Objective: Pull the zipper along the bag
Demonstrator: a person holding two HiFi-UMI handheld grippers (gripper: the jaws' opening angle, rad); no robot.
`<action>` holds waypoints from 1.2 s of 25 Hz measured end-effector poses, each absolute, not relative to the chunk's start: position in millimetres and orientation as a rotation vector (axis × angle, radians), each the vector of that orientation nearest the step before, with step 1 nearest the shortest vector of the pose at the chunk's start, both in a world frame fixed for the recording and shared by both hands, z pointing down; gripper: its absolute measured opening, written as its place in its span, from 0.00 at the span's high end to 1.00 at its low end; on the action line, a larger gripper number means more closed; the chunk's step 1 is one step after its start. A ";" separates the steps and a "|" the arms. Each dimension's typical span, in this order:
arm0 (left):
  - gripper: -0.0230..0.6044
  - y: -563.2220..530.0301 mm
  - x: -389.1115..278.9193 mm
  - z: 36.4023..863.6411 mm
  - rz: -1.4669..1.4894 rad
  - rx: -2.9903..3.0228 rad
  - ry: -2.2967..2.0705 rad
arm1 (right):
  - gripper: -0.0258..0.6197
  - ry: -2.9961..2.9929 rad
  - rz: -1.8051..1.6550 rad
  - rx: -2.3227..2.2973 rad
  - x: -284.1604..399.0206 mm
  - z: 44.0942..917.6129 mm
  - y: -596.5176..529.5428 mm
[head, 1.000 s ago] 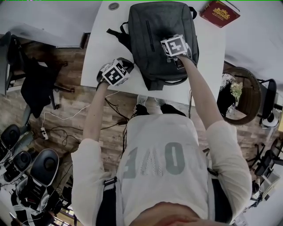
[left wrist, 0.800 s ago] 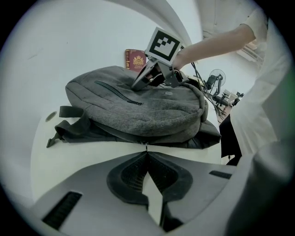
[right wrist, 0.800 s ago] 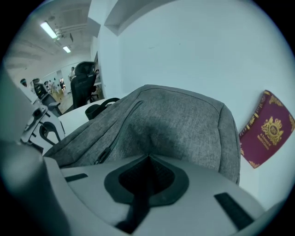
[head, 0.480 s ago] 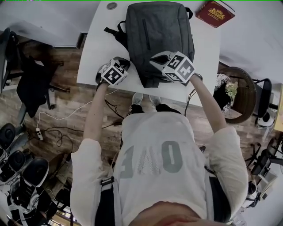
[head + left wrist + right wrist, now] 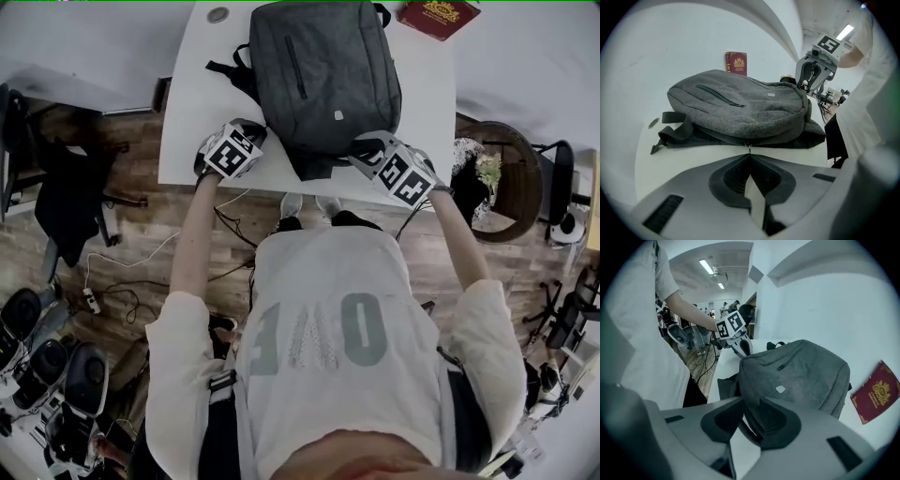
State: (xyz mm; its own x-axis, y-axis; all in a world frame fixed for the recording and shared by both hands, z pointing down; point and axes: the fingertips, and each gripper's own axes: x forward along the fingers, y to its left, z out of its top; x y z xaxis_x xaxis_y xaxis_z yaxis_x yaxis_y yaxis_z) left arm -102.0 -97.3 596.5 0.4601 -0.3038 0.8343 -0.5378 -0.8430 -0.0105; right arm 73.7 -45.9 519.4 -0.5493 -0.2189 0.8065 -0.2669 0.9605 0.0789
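A grey backpack (image 5: 323, 80) lies flat on the white table (image 5: 192, 112). My left gripper (image 5: 259, 133) sits at the bag's near left edge. Its jaws are shut, with a small metal zipper pull (image 5: 749, 148) pinched at their tips on the bag's seam. My right gripper (image 5: 367, 150) is at the bag's near right corner. Its jaws have just been opening and stand apart, and a dark strap of the bag (image 5: 746, 425) shows in the gap, untouched by the pads. The right gripper view shows the bag's front (image 5: 797, 376) just beyond the jaws.
A red booklet (image 5: 436, 14) lies on the table past the bag's far right corner. A round grommet (image 5: 217, 15) sits at the far left of the table. The table's near edge runs just under both grippers. A wicker chair (image 5: 511, 187) stands to the right, and cables (image 5: 141, 272) lie on the floor.
My right gripper has come off the top of the bag and travelled right and toward me to the bag's near right corner, and its jaws have parted. The left gripper stayed put.
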 end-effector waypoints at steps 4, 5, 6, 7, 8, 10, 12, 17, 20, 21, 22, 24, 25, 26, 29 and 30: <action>0.92 -97.7 -101.0 597.3 1.338 2.464 -0.687 | 0.83 -2.128 0.026 0.331 71.1 525.5 -49.6; 0.92 -97.8 -100.7 597.3 1.341 2.466 -0.678 | 0.83 -2.115 0.013 0.325 70.8 527.4 -50.0; 0.92 -97.8 -100.6 597.0 1.344 2.469 -0.667 | 0.84 -2.105 0.006 0.324 70.3 529.4 -50.2; 0.92 -97.6 -100.2 595.7 1.345 2.476 -0.657 | 0.84 -2.098 0.004 0.327 69.9 531.3 -50.2; 0.92 -97.4 -99.2 593.3 1.345 2.487 -0.645 | 0.85 -2.094 0.006 0.334 69.7 533.3 -50.0; 0.92 -97.1 -98.4 589.2 1.349 2.504 -0.619 | 0.86 -2.087 0.018 0.356 69.4 537.6 -50.6; 0.92 -96.0 -100.2 587.3 1.372 2.507 -0.593 | 0.86 -2.088 0.031 0.378 68.2 541.0 -52.2; 0.92 -79.4 -86.3 582.2 1.422 2.569 -0.451 | 0.87 -2.125 0.095 0.419 65.0 544.8 -51.5; 0.92 -67.2 -72.9 578.5 1.401 2.595 -0.400 | 0.87 -2.124 0.094 0.420 63.2 546.6 -52.1; 0.92 -64.4 -70.6 577.0 1.392 2.597 -0.399 | 0.87 -2.124 0.092 0.420 62.3 547.4 -51.9; 0.92 -61.8 -68.6 575.3 1.385 2.596 -0.399 | 0.87 -2.125 0.092 0.420 61.4 548.3 -51.5; 0.92 -56.3 -62.7 571.8 1.388 2.597 -0.387 | 0.88 -2.127 0.096 0.413 59.5 550.1 -50.7; 0.92 -53.2 -58.0 570.3 1.397 2.600 -0.375 | 0.88 -2.126 0.095 0.405 58.5 551.0 -50.4; 0.92 -50.1 -52.2 569.0 1.409 2.605 -0.362 | 0.88 -2.124 0.090 0.396 57.7 552.1 -50.2; 0.92 -39.3 -32.1 566.0 1.434 2.626 -0.319 | 0.88 -2.125 0.086 0.377 57.0 554.2 -49.7; 0.92 -34.6 -24.9 564.9 1.429 2.631 -0.304 | 0.88 -2.129 0.091 0.375 57.1 554.3 -49.6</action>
